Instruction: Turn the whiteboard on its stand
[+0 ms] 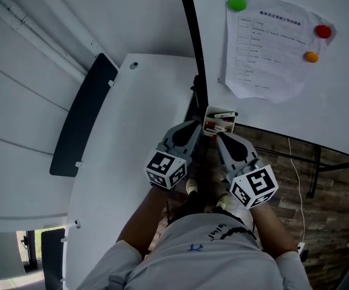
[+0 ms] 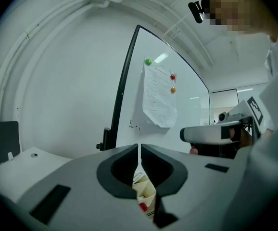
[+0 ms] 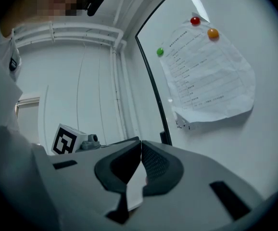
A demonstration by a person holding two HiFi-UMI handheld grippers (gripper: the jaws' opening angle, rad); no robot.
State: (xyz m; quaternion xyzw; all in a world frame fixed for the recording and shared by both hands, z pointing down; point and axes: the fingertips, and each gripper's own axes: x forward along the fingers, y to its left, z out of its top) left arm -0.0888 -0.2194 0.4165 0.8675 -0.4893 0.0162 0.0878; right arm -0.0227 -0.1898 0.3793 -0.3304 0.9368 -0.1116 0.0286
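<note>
I'm looking steeply down along a pale wall (image 1: 29,101) with pipes or conduits running along it, over on the left of my feed. Next to it a dark slab (image 1: 84,116) lies along the edge of a white flat panel (image 1: 117,180) with a few small fittings on it. The left gripper (image 2: 139,152) comes next, with its marker cube (image 1: 165,169) above the person's forearm. Its jaws are pressed together at the tips. A cream marker box (image 1: 220,121) shows in the gap below the tips, but I cannot tell whether they nip its wall. That box holds pens and sits against the lower part of the whiteboard (image 1: 343,101), just right of the board's black frame edge (image 1: 195,53). The whiteboard fills the upper right of the head view and stands upright in both gripper views. The right gripper (image 3: 141,147) meets the box from the other side, close beside the left one. Its jaws are also closed tip to tip, and a strip of white sheet shows in the opening beneath them. I cannot say if it is pinched. Further right, a printed paper sheet (image 1: 271,47) hangs on the board under a green magnet (image 1: 236,3), a red magnet (image 1: 323,31) and an orange magnet (image 1: 310,57), and its lower edge curls away from the board. Below the board are a brick-patterned floor (image 1: 277,156), a thin white cable (image 1: 293,162) and a dark stand leg (image 1: 314,171).
</note>
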